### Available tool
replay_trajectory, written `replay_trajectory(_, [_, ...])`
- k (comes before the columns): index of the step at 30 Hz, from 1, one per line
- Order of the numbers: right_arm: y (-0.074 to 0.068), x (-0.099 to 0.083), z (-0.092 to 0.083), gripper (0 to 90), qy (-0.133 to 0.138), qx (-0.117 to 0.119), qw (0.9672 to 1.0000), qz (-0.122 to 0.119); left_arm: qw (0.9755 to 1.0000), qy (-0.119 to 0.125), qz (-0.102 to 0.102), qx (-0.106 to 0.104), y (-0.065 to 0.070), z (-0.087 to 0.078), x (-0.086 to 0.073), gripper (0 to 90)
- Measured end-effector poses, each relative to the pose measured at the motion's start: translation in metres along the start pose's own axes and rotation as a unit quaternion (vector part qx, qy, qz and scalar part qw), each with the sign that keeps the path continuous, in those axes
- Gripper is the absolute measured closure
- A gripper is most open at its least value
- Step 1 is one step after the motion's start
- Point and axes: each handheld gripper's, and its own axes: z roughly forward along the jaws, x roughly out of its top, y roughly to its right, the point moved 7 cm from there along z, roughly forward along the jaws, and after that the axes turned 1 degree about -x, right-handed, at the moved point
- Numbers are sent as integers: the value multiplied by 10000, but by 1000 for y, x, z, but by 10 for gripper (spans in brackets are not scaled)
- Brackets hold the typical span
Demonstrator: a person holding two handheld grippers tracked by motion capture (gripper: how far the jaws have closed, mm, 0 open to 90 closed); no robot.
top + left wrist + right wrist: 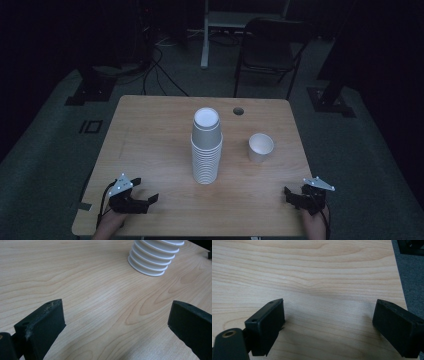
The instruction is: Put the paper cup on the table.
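I saw a tall stack of white paper cups [206,150] standing upside down in the middle of the wooden table [150,150]. One single paper cup [260,147] stood right way up, just to the right of the stack and not touching it. I think that one cup was already done, taken off and set down. Lots of cups were left in the stack, so I judged the job had only just begun.

My left gripper [145,192] rested near the front left corner of the table, well apart from the stack. Its jaws were spread wide and held nothing. Between them I only saw bare wood, with the bottom rims of the stack [153,258] farther ahead.

My right gripper [292,195] sat near the front right corner. Its jaws were wide apart too, with nothing in them, just over the table top near its edge [397,277].
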Motion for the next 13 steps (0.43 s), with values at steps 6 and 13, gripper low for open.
replay_trajectory(6, [0, 0, 0, 100, -1, -2, 10000, 5, 10000, 13, -28, -9, 0, -1, 0, 11])
replay_trajectory(13, [0, 0, 0, 100, -9, -11, 10000, 15, 10000, -15, -13, 0, 0, 0, 0, 11])
